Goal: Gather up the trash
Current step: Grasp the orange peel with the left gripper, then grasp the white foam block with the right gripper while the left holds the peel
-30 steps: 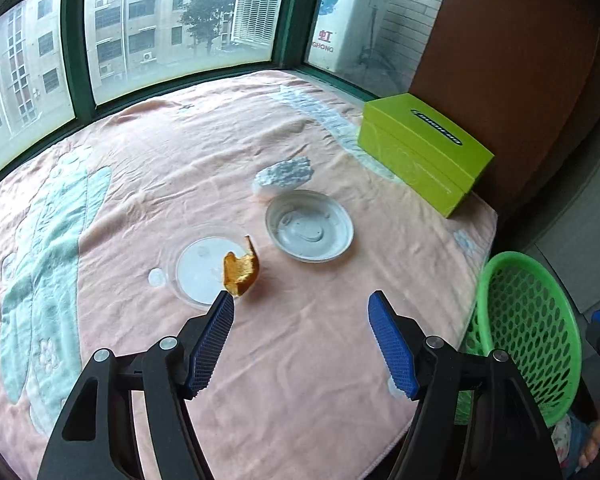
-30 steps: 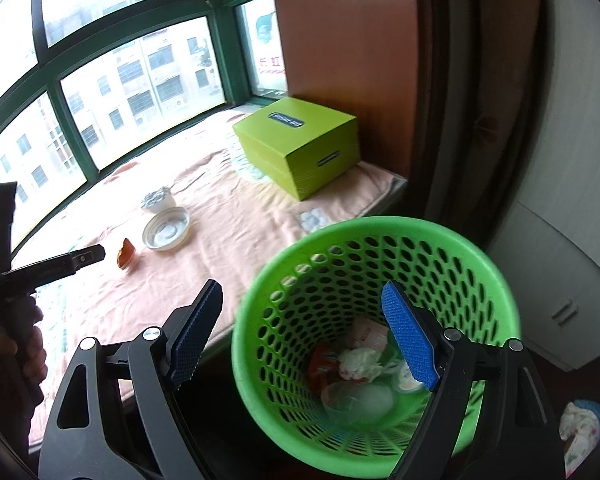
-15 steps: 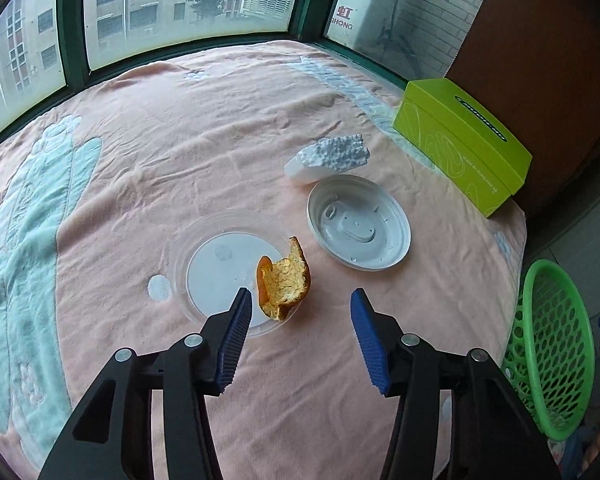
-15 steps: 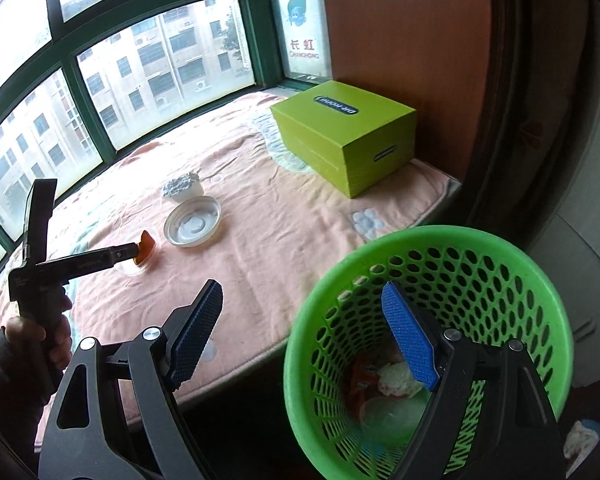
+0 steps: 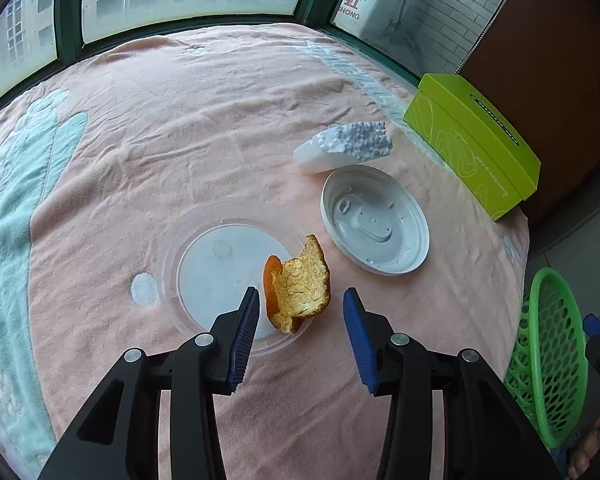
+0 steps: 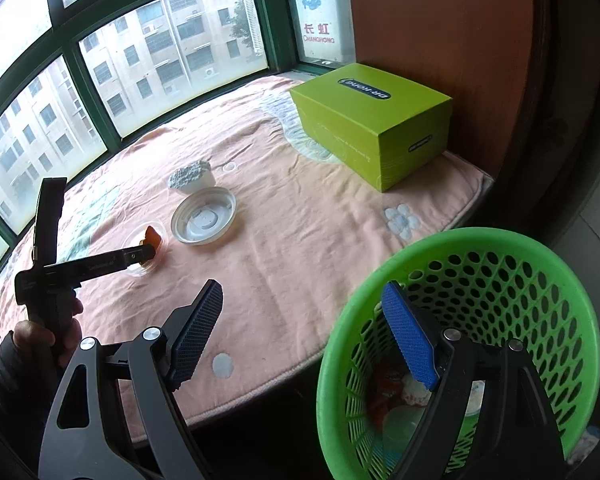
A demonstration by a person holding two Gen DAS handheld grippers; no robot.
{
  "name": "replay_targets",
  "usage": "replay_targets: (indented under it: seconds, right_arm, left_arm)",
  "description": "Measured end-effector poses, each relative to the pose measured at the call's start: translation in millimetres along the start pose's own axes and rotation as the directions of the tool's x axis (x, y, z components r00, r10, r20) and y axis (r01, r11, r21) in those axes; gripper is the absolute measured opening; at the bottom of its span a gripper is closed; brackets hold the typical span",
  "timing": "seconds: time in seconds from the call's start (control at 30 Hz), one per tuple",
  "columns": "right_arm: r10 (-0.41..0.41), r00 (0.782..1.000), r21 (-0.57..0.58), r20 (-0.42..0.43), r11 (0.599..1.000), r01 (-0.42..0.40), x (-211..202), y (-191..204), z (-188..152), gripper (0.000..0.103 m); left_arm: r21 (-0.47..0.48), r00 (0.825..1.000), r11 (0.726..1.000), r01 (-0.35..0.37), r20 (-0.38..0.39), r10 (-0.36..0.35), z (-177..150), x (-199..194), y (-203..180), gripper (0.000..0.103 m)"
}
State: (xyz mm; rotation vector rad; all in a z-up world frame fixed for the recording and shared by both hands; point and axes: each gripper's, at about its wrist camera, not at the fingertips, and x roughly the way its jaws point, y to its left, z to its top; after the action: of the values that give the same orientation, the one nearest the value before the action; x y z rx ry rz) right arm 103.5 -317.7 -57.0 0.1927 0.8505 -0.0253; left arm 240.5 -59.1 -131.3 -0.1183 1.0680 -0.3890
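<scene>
A curled orange peel (image 5: 298, 284) rests on the rim of a clear plastic lid (image 5: 220, 272) on the pink blanket. My left gripper (image 5: 301, 293) straddles the peel, its jaws closing; the blue pads (image 5: 247, 320) stand just off the peel on both sides. In the right wrist view the left gripper (image 6: 146, 254) reaches the peel (image 6: 153, 236), held by a hand (image 6: 48, 332). My right gripper (image 6: 302, 292) is open and holds nothing, above the blanket's edge beside the green basket (image 6: 480, 236). A white lid (image 5: 374, 226) and a foam chunk (image 5: 344, 146) lie beyond the peel.
A lime-green box (image 6: 372, 120) stands at the blanket's far right by the brown wall. The basket (image 5: 552, 356) sits below the blanket's right edge with wrappers and a cup inside. Green-framed windows close off the far side.
My left gripper came down and forward onto the peel and its jaws narrowed around it. My right gripper shifted left, so the basket now sits to the right of its view.
</scene>
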Motion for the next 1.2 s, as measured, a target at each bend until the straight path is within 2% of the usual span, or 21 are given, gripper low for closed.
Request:
replay_targets:
  seconds: [0.13, 0.33, 0.53, 0.87, 1.2]
  right_arm:
    - [0.009, 1.0, -0.007, -0.008, 1.0, -0.009, 7, 4, 3, 0.081]
    - [0.023, 1.0, -0.024, -0.014, 0.999, -0.023, 16, 14, 8, 0.081]
    - [0.081, 0.996, -0.038, -0.032, 0.996, -0.082, 34, 29, 20, 0.081]
    - [0.173, 0.984, -0.127, -0.05, 0.976, -0.178, 78, 81, 57, 0.081]
    - [0.185, 0.979, -0.169, -0.081, 0.966, -0.197, 131, 116, 88, 0.082]
  left_arm:
    - [0.003, 1.0, 1.0, 0.013, 0.007, -0.013, 1, 0, 3, 0.024]
    - [-0.008, 1.0, 1.0, 0.014, 0.021, -0.014, 1, -8, 5, 0.017]
    - [-0.026, 0.998, 0.999, 0.019, 0.058, -0.017, 3, -29, 9, 0.015]
    - [-0.034, 0.992, 0.999, -0.008, 0.128, 0.012, 3, -73, 21, 0.015]
    - [-0.068, 0.99, 0.998, -0.006, 0.142, 0.016, -1, -89, 39, 0.015]
